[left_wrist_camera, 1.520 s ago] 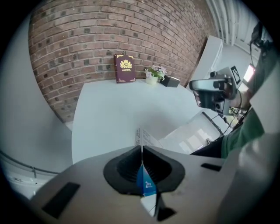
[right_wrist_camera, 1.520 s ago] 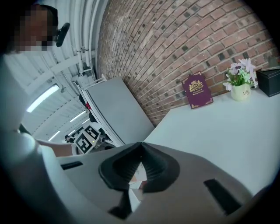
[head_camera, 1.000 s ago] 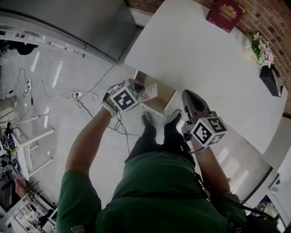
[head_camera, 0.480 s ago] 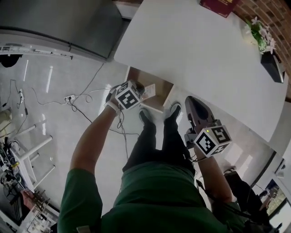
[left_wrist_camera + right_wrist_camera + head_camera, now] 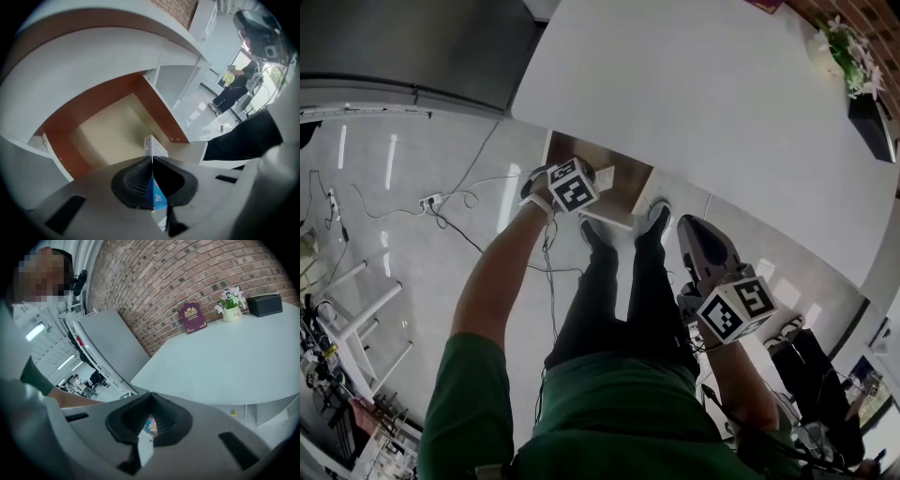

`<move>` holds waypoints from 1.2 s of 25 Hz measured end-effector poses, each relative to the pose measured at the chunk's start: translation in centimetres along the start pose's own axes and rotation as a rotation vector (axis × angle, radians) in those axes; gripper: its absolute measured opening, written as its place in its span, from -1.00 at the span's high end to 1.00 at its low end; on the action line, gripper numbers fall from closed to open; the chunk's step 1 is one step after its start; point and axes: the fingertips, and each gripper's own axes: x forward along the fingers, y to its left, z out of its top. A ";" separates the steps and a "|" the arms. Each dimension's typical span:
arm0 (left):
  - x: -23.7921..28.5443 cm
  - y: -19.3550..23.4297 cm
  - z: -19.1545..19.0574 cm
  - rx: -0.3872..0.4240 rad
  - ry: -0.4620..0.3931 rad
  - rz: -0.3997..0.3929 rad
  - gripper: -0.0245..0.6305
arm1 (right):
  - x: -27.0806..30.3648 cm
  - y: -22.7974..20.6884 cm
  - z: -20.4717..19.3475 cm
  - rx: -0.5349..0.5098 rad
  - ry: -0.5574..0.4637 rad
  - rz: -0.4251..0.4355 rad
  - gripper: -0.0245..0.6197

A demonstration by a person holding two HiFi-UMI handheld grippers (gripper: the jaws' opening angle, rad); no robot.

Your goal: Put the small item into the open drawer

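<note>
My left gripper [image 5: 151,158] is shut on the small item [image 5: 153,146], a thin white box with blue print that sticks out past the tips. It points steeply down over the open drawer [image 5: 161,117], which has brown walls and a beige bottom. In the head view its marker cube [image 5: 574,185] sits over the drawer [image 5: 567,150], under the white table's [image 5: 703,103] near edge. My right gripper [image 5: 689,225] hangs shut to the right, beside the person's legs, with nothing seen in its jaws [image 5: 150,393].
On the table's far side stand a dark red book [image 5: 191,317], a flower pot [image 5: 230,305] and a black box [image 5: 265,304]. Cables [image 5: 450,202] lie on the floor at left. The person's shoes [image 5: 656,220] stand right by the drawer front.
The left gripper has sunk with the box towards the drawer mouth and looks smaller from above. The right gripper has also dropped a little.
</note>
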 end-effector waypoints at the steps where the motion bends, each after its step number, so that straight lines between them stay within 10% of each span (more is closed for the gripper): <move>1: 0.7 0.0 0.0 0.009 0.006 -0.002 0.88 | 0.1 -0.1 -0.4 0.004 0.004 0.000 0.91; 13: 7.7 0.9 -0.8 0.129 0.100 -0.013 0.89 | 2.3 -1.4 -4.8 0.052 0.062 0.020 0.91; 30: 9.1 3.4 -1.7 -0.017 0.062 0.071 0.88 | 3.3 -1.2 -6.0 0.043 0.099 0.024 0.91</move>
